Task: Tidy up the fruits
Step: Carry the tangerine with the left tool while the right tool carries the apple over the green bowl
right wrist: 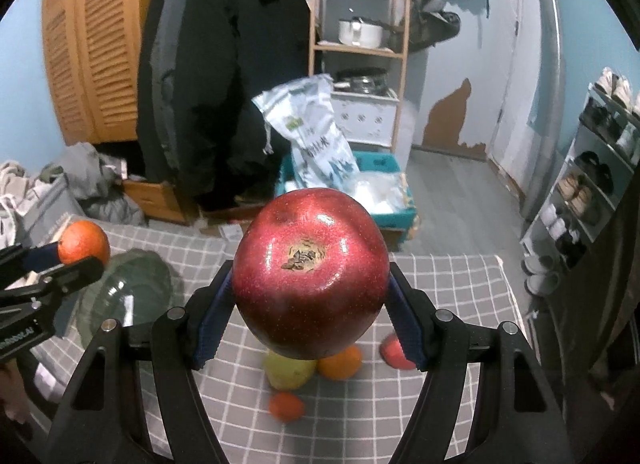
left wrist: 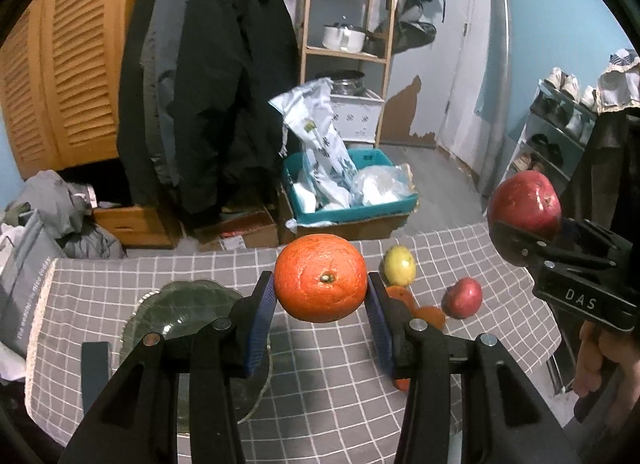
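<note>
Right up close, the right claw (right wrist: 310, 304) squeezes a big red apple (right wrist: 310, 272) between its blue pads, one pad on each side, and holds it up in the air over the bench (right wrist: 440, 284). The apple is round and shiny, so I think it could slip out and fall on the fruit lying below it. That would bump them, or send them rolling off the edge. The left claw (left wrist: 320, 304) is closed on an orange (left wrist: 320, 278), also up in the air, near a glass plate (left wrist: 180, 304) on the bench. If the orange drops hard there, the plate might chip, I think. Both claws are close together, so they could knock into each other if they go for the plate at once. Still on the checked cloth are a yellow-green fruit (left wrist: 399, 265), a small red apple (left wrist: 463, 297) and some small oranges (left wrist: 429, 316), which sit near each other and may roll if nudged.
</note>
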Action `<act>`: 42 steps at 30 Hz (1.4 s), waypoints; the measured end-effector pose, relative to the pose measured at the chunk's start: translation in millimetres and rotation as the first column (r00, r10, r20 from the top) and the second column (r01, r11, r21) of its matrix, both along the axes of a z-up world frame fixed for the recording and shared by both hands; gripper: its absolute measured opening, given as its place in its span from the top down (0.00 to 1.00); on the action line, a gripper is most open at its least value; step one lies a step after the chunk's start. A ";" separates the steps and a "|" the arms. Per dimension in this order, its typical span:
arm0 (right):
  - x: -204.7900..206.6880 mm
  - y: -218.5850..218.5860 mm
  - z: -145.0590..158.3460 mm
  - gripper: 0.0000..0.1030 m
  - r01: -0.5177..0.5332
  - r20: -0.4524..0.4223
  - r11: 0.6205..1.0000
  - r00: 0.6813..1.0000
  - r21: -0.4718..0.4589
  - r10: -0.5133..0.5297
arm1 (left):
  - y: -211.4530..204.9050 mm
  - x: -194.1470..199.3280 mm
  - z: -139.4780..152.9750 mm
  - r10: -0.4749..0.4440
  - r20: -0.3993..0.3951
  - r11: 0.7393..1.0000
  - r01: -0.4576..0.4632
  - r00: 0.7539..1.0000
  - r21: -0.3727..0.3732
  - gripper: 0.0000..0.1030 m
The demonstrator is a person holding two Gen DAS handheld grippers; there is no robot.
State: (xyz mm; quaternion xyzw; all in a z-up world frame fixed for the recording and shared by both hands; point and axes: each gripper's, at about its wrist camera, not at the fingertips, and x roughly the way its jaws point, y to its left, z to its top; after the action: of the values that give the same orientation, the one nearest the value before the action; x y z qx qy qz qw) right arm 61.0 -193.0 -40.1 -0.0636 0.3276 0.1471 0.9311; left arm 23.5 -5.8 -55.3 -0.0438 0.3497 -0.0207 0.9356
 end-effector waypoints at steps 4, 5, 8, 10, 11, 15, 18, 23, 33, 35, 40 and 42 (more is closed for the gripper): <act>-1.2 17.4 4.0 0.30 -0.024 0.006 1.000 1.000 -0.001 0.024 | 13.4 -3.7 5.4 0.022 0.014 1.000 -0.022 1.000 0.003 0.56; -0.8 22.1 4.4 0.30 -0.031 0.004 1.000 1.000 0.000 0.031 | 16.0 -3.7 5.8 0.026 0.013 1.000 -0.026 1.000 0.001 0.56; 0.8 36.3 4.7 0.30 -0.053 0.001 0.999 0.999 0.006 0.053 | 27.2 -5.7 5.5 0.047 0.010 0.999 -0.047 0.999 -0.004 0.56; 1.3 46.6 5.2 0.30 -0.064 -0.001 0.998 0.998 0.008 0.064 | 34.4 -7.8 5.0 0.066 0.012 0.998 -0.066 0.998 0.000 0.56; 2.1 53.5 5.3 0.30 -0.073 -0.003 0.997 0.997 0.010 0.073 | 38.7 -8.7 5.1 0.075 0.014 0.997 -0.075 0.997 0.001 0.56; 6.0 78.4 6.4 0.30 -0.105 -0.012 0.994 0.994 0.022 0.105 | 54.8 -10.8 6.9 0.108 0.027 0.994 -0.108 0.994 0.012 0.56; 8.6 97.7 2.5 0.30 -0.129 -0.022 0.991 0.991 0.019 0.130 | 71.3 -13.0 3.3 0.134 0.024 0.991 -0.134 0.991 0.016 0.56; 16.0 124.1 -9.6 0.30 -0.169 -0.064 0.985 0.983 0.038 0.171 | 102.2 -14.4 -7.8 0.182 -0.013 0.983 -0.182 0.983 -0.022 0.56; 42.3 177.2 -42.0 0.30 -0.241 -0.164 0.968 0.955 0.069 0.249 | 150.6 -9.7 -38.2 0.247 -0.064 0.967 -0.250 0.967 -0.054 0.56; 45.4 189.1 -52.7 0.30 -0.272 -0.177 0.961 0.944 0.057 0.278 | 160.3 -6.2 -47.8 0.252 -0.082 0.965 -0.257 0.964 -0.053 0.56; 54.6 210.0 -81.4 0.30 -0.315 -0.242 0.948 0.917 0.053 0.318 | 187.4 2.5 -73.5 0.292 -0.145 0.949 -0.305 0.945 -0.076 0.56; 58.2 216.4 -92.0 0.30 -0.319 -0.275 0.945 0.905 0.066 0.325 | 193.2 3.3 -83.9 0.312 -0.164 0.943 -0.326 0.936 -0.066 0.56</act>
State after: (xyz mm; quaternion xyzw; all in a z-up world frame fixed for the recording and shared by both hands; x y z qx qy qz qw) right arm 119.3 23.4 -132.1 -0.0860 0.4405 0.3095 0.8383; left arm 26.8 187.3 -139.2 -0.1446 0.4065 0.1187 0.8943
